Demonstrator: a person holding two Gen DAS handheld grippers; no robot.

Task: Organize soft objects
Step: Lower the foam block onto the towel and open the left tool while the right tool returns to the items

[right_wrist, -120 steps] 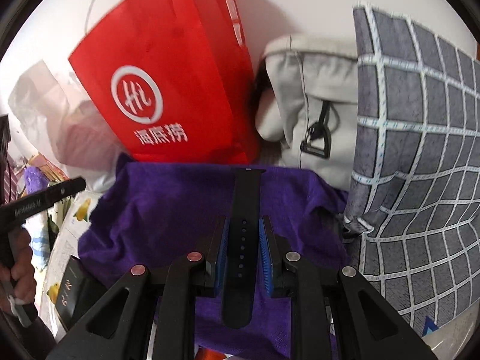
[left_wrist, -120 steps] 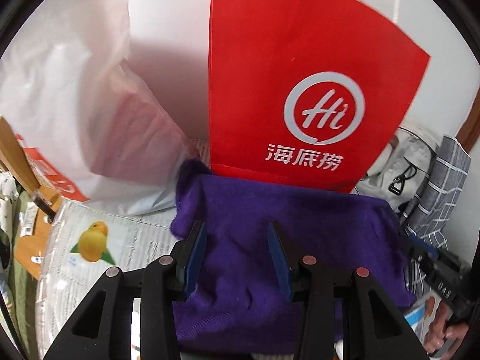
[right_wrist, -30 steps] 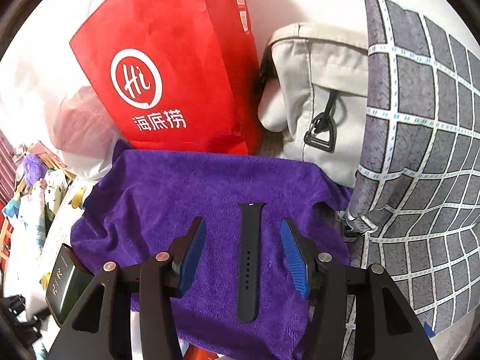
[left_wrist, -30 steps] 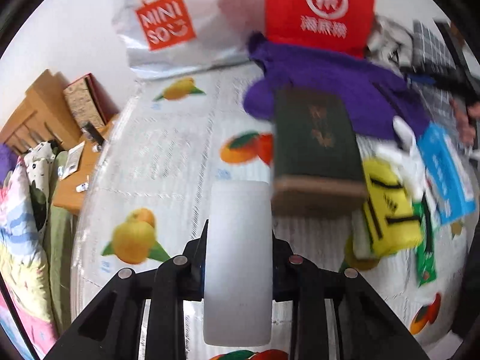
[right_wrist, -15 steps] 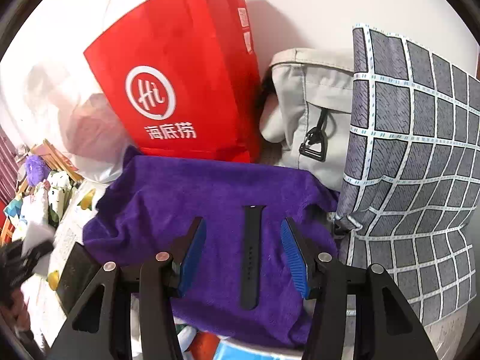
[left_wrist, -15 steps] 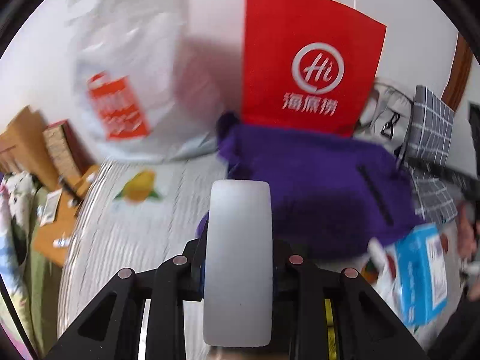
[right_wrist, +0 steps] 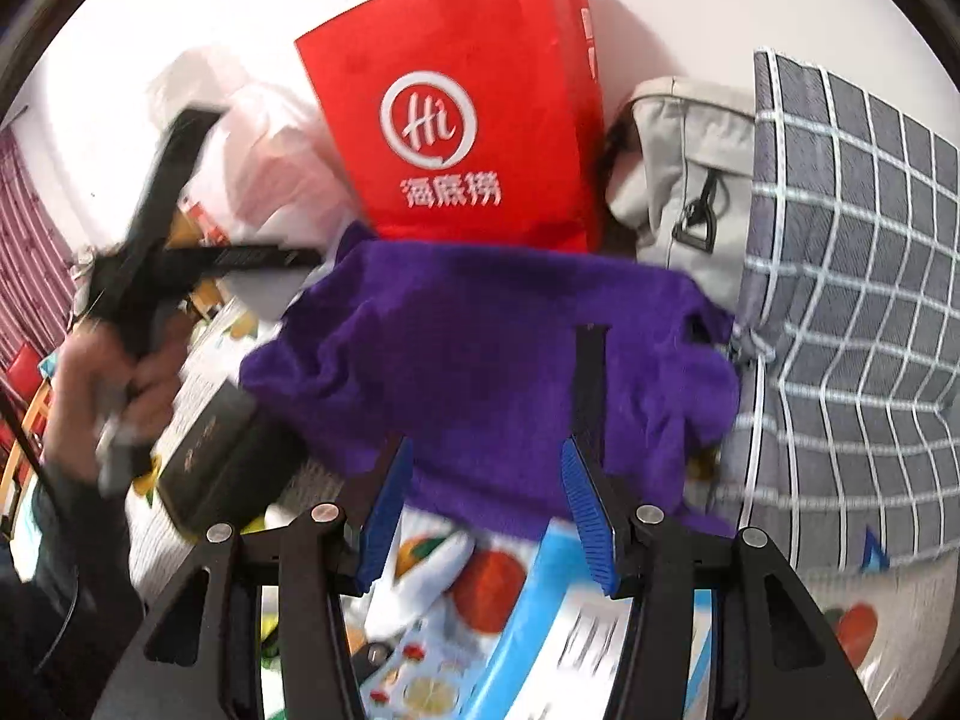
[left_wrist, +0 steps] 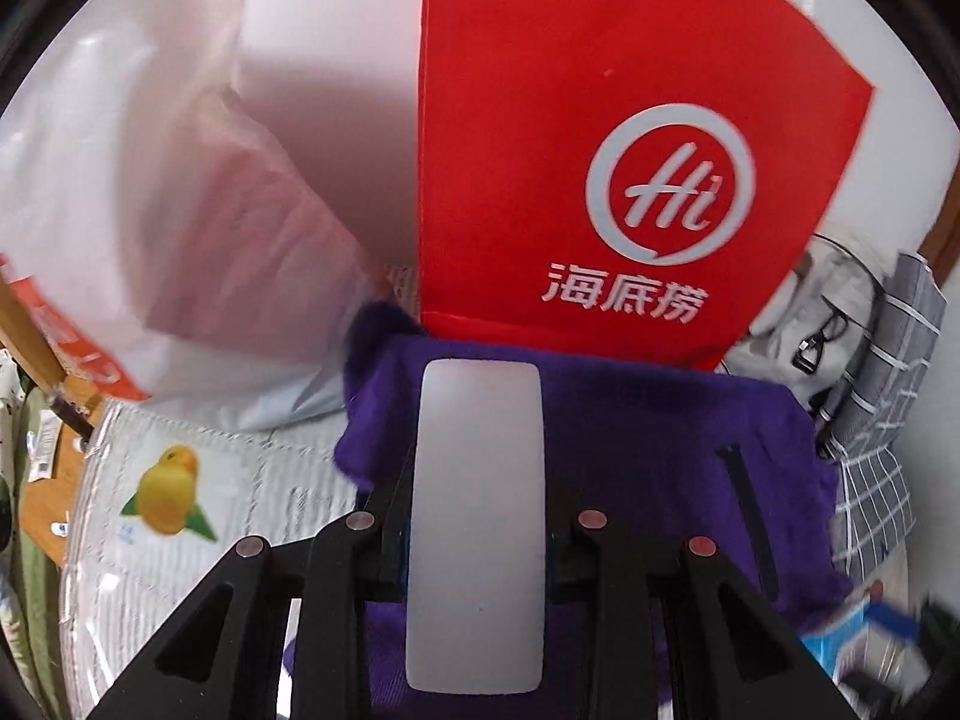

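Clamping a pale white oblong pad (left_wrist: 477, 528) between its jaws, the left gripper (left_wrist: 477, 540) holds it above the near edge of the purple towel (left_wrist: 630, 450), with the red paper bag (left_wrist: 600, 150) standing beyond. The right gripper (right_wrist: 489, 516) hangs spread wide and empty, the black watch strap (right_wrist: 591, 384) lying on the towel just ahead, a grey checked cushion (right_wrist: 852, 300) to its right.

Both grippers black w/ triangular cut-out frames & silver-pink screws: right gripper (right_wrist: 486, 510) has ribbed blue pads (right_wrist: 585, 519), left gripper (left_wrist: 477, 492) matches; bare-skinned hand (right_wrist: 114, 384), dark sleeve.
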